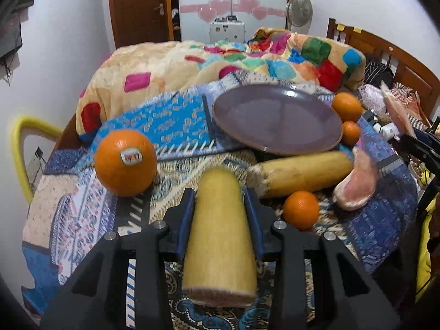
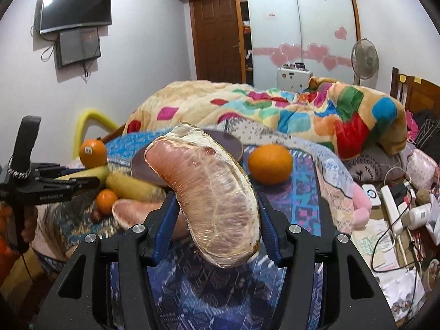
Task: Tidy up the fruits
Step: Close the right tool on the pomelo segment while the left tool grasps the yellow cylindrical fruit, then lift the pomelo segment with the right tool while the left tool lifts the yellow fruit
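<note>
My left gripper (image 1: 220, 200) is shut on a yellow peel piece (image 1: 220, 236), held above the patterned cloth. My right gripper (image 2: 216, 206) is shut on a pink pomelo segment (image 2: 209, 192), lifted above the bed. A purple plate (image 1: 277, 119) lies ahead, tilted; it also shows in the right wrist view (image 2: 140, 167). A large stickered orange (image 1: 125, 162) sits left. A second yellow peel piece (image 1: 302, 173), a small orange (image 1: 301, 210) and another pomelo segment (image 1: 357, 187) lie before the plate. Two more oranges (image 1: 347, 107) sit at its right rim. The left gripper shows in the right wrist view (image 2: 82, 183).
A colourful blanket (image 1: 192, 63) is heaped behind the plate. A yellow chair back (image 1: 24, 137) stands at the left. A power strip, cables and papers (image 2: 393, 209) lie to the right. A wooden headboard (image 1: 390, 52) and a fan (image 1: 299, 9) stand at the back right.
</note>
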{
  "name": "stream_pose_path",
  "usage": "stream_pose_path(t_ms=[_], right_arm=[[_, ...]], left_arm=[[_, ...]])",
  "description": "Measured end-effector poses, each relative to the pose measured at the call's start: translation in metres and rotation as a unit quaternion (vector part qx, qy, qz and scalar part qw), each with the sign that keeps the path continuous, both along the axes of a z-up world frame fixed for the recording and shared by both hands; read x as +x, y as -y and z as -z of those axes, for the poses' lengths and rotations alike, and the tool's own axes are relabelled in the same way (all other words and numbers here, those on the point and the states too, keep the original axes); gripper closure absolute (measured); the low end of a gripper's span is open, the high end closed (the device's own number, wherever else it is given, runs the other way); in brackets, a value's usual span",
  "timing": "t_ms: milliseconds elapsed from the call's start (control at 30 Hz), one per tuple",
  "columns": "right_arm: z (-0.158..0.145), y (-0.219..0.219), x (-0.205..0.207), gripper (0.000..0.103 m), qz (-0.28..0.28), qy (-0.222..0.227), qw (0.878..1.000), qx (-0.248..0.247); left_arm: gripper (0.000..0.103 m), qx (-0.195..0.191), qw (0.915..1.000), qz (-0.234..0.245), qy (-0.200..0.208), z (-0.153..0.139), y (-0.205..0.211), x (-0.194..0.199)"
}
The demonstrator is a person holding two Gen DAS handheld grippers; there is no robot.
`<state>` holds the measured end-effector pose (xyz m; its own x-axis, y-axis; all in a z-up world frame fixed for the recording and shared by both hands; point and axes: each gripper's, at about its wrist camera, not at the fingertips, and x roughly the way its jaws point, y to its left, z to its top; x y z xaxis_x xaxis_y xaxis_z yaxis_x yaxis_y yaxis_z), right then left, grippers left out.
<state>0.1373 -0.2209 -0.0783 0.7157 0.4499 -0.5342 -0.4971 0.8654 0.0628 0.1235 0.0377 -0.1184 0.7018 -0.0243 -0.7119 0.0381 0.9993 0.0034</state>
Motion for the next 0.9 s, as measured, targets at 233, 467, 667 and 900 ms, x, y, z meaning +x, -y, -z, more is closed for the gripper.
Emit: stream_pose_path(t_ms=[233,467,667,900], right_arm=[[-0.017,-0.007,0.008,0.051,0.002,0.026,1.0,0.014],[-0.013,-0.01,0.009,0.051,-0.005,0.016,1.0,0.019],[-0.009,-0.011,0.01,0.051,-0.007,0.005,1.0,0.019],[-0.009,-0.014,0.009,0.051,-0.016,0.004,1.0,0.013]], left_arm=[[0.084,0.026,0.9992,0.009,0.029,-0.025,0.008,0.003],[0.084,0.014,0.9996,0.01,-0.022,-0.001,-0.005,-0.001],[0.064,0.018,0.9993,0.016,-0.028,0.002,-0.003,-0.014],[0.06,-0.003,0.9986,0.009,-0.052,0.014,-0.005,-0.011]])
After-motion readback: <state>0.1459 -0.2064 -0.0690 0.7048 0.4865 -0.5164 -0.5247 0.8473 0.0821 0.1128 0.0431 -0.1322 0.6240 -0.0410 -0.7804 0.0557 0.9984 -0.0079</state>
